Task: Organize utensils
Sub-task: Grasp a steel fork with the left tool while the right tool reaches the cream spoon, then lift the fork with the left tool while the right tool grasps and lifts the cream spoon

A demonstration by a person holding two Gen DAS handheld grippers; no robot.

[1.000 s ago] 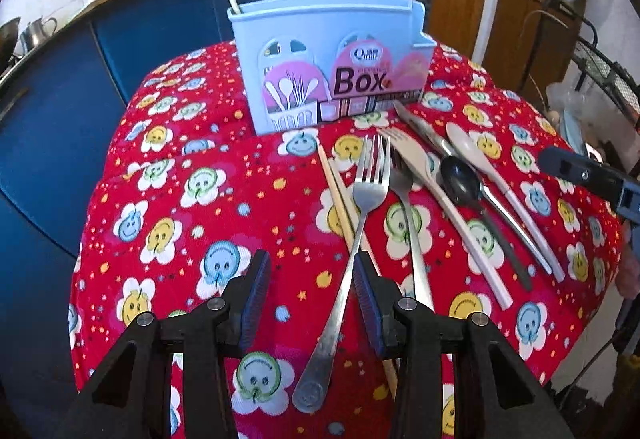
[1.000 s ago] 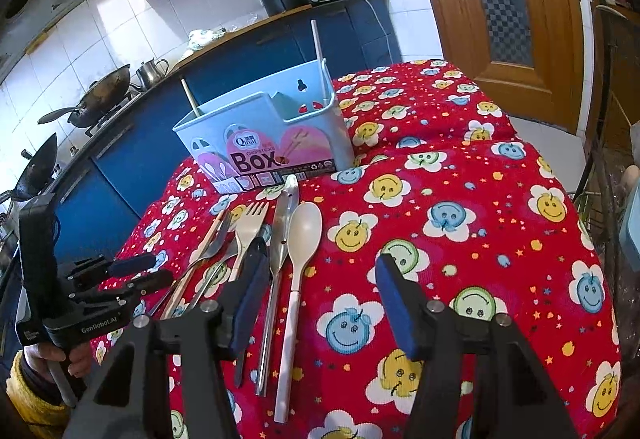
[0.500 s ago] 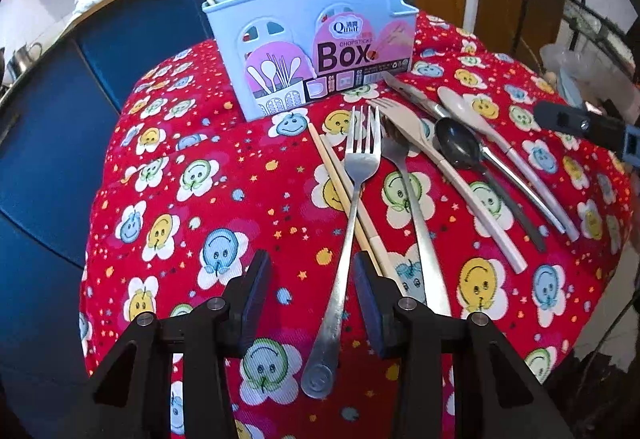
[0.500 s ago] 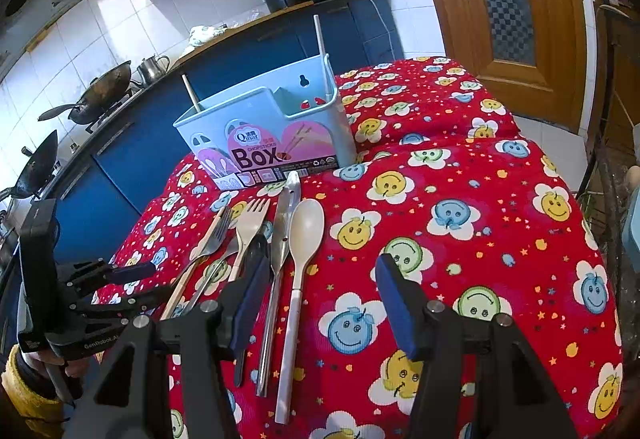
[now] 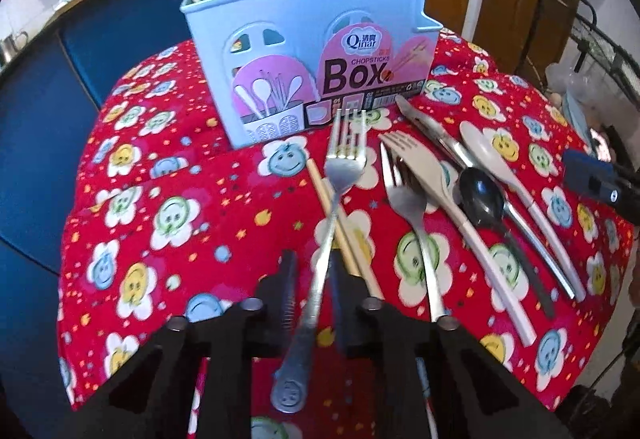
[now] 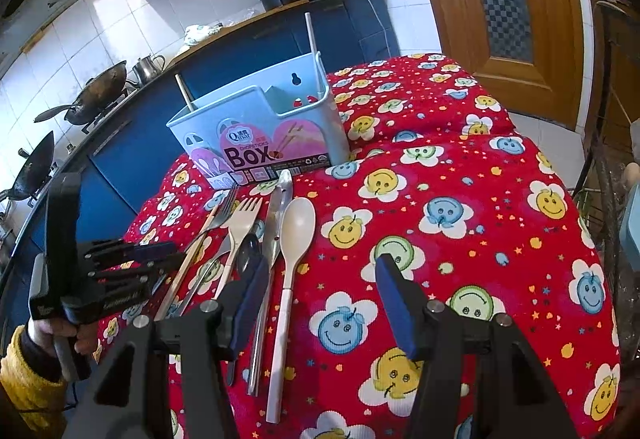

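Left wrist view: left gripper (image 5: 316, 279) closing, jaws narrowed on the handle of a steel fork (image 5: 320, 259); whether the pads already press the metal cannot be told through the blur. Fork lies across a pair of pale wooden chopsticks (image 5: 340, 223), tines pointing at the light-blue plastic utensil box with a pink "Box" label (image 5: 316, 51), which stands at the far side of the red smiley-flower tablecloth (image 5: 160, 223). Beside the fork, to its right in this view: a second steel fork (image 5: 408, 223), a cream plastic fork (image 5: 452, 215), a black spoon (image 5: 484, 203), a steel knife (image 5: 440, 139), a cream plastic spoon (image 5: 492, 159), overlapping and hard to separate. Only here: the box's front label in full, and just the tip of the other tool at the right edge. Right wrist view: right gripper (image 6: 320, 287) released, jaws wide apart over the cloth, nothing between them. Only here: the box's open top with a stick in each end compartment, a hand in a yellow sleeve (image 6: 60, 331) gripping the left tool, kitchen counter with woks (image 6: 96, 91). Fork handle's contact with the left fingers too small and crowded here to judge; lower utensil ends hidden behind the right tool's body.
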